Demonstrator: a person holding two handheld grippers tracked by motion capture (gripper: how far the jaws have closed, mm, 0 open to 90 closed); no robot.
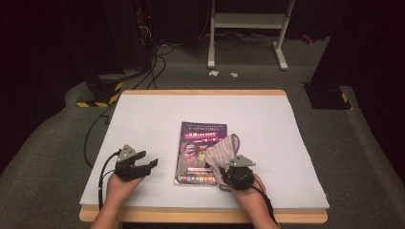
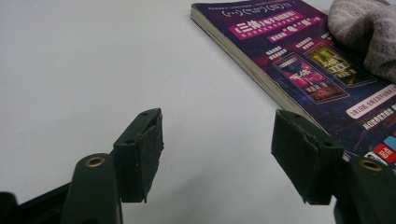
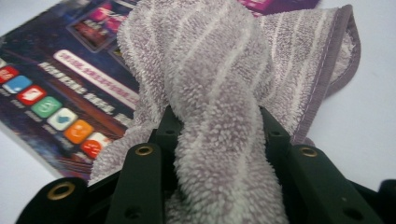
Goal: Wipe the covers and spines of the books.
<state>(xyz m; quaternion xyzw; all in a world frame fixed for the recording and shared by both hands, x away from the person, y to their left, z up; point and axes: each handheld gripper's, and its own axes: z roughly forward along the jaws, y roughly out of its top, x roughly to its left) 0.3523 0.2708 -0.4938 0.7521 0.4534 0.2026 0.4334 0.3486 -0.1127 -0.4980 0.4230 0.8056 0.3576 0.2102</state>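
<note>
Dark surroundings are seen behind the tabletop [image 1: 143, 119], which is covered with a pale grey-white sheet and edged with light wood at the near and far sides. Grey carpet is seen on the floor [image 1: 43, 157] around it. Behind the table, a white metal frame [image 1: 248, 28] is placed, black cables [image 1: 153, 67] are laid across the carpet, and two bases with yellow and black stripes are seen at the left and right.

Near the middle of the tabletop a purple book [image 1: 198, 143] is laid flat. A striped grey towel [image 1: 222, 150] is draped over its right part and is gripped by the jaws of the right gripper [image 1: 229, 174], whose pads are pressed on a bunched fold of the cloth. The left gripper [image 1: 145, 164] is held just left of the book, low over the sheet; its jaws are kept apart and nothing is held between them.
</note>
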